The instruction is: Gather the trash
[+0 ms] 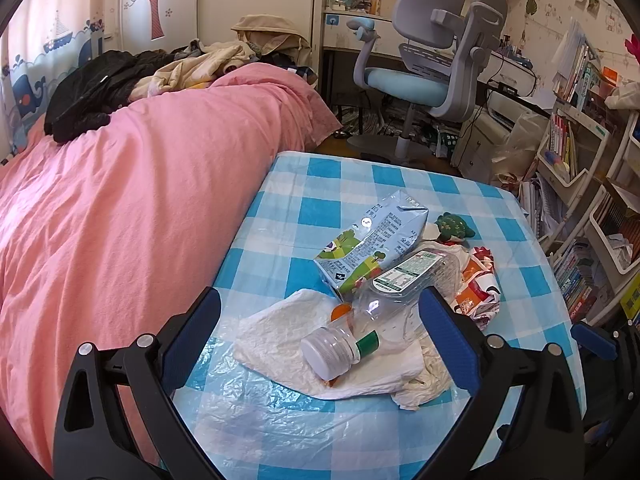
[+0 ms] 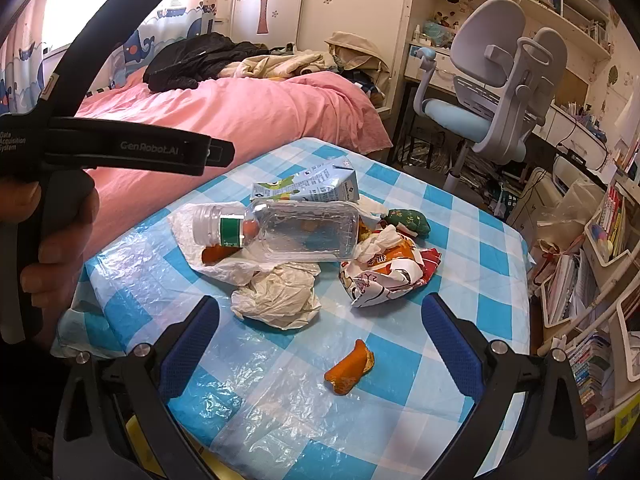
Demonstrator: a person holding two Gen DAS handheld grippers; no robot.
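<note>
The pink bed (image 1: 140,184) runs along the far-left side of my table (image 1: 500,216), its edge right against the checked blue-and-white cover. A grey and blue desk chair (image 1: 436,60) stands beyond the table's far end, well apart from it. All the trash sits in one loose heap near the middle of the table. A clear plastic bottle (image 2: 292,232) lies on its side there, white cap pointing toward the bed, resting across a crumpled white plastic bag (image 2: 276,296). A flattened milk carton (image 1: 368,244) lies just beyond the bottle, touching it. On the bottle's side away from the bed is a crumpled red-and-orange snack wrapper (image 2: 384,276), and past that, toward the table's far end, a small dark green wad (image 2: 408,220). One orange peel (image 2: 350,368) lies apart from the heap, on the near part of the table. My left gripper (image 1: 320,328) has its jaws spread wide, straddling the bottle's cap end without touching it, holding nothing. My right gripper (image 2: 320,324) is likewise wide open and empty, above the table with the peel between its blue pads (image 2: 448,344). A hand (image 2: 60,240) grips the left tool's handle.
</note>
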